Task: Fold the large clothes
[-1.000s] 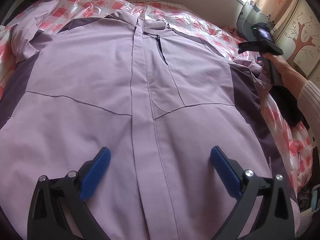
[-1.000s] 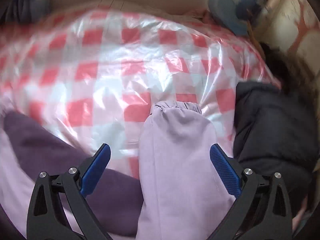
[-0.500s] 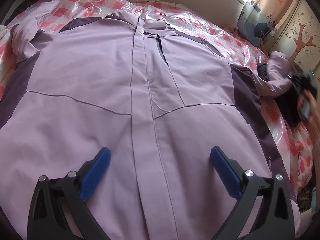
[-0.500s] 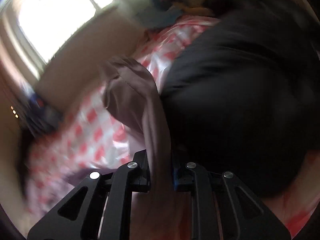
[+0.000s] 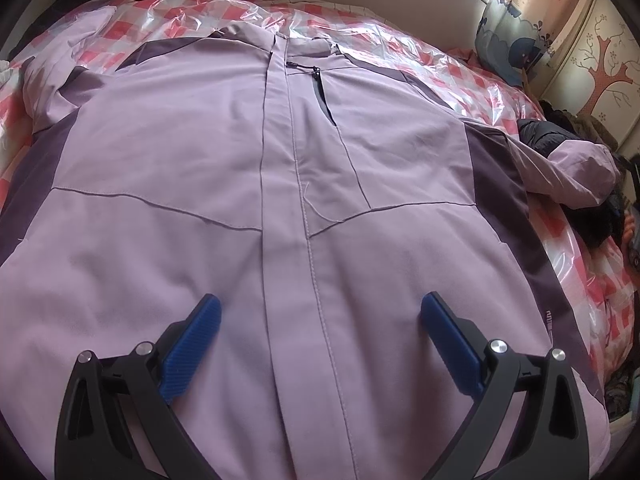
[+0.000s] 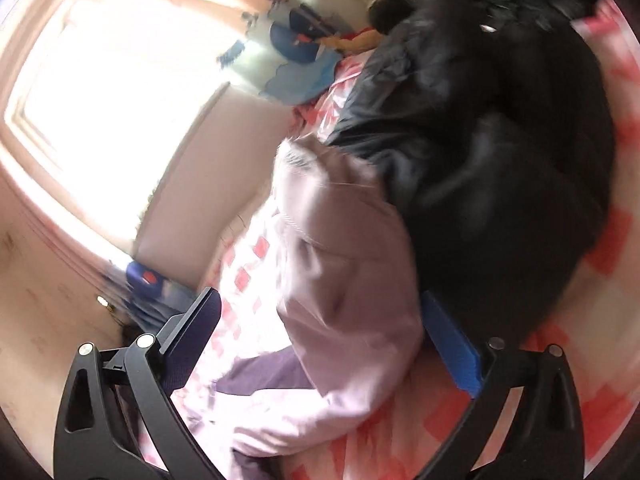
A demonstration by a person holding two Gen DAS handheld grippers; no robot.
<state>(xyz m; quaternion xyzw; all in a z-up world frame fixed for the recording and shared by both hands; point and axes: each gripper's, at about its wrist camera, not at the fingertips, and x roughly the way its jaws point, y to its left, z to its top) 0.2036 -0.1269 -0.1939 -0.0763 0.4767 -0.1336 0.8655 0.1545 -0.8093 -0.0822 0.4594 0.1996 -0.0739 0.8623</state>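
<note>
Nearest the left gripper (image 5: 320, 320), jaws spread wide over the lower front of the lilac jacket (image 5: 280, 200); nothing between the pads, whether they touch the cloth I can't tell. Jacket lies face up on the plastic-covered checked bedspread (image 5: 420, 52), placket running straight away from the jaws toward the collar (image 5: 308, 42), so its long axis is in line with this gripper.

Right gripper (image 6: 320, 340): jaws have just been opening and now stand fully spread. The right sleeve (image 6: 340, 280) lies in the gap between them, unclamped, close beside 1 blue pad (image 6: 452, 344). Sleeve runs away from the jaws, cuff end far, resting against the black coat (image 6: 500, 160) at the bed's edge.

Key relation: sleeve sticks out sideways from the body, well off the placket line, on the right hand's side. Right gripper is far nearer. My read: next fold means re-pinching that sleeve and carrying it across the chest; the black coat could get snagged.

Farther back: cartoon cushion (image 5: 512, 40), window (image 6: 100, 100).
</note>
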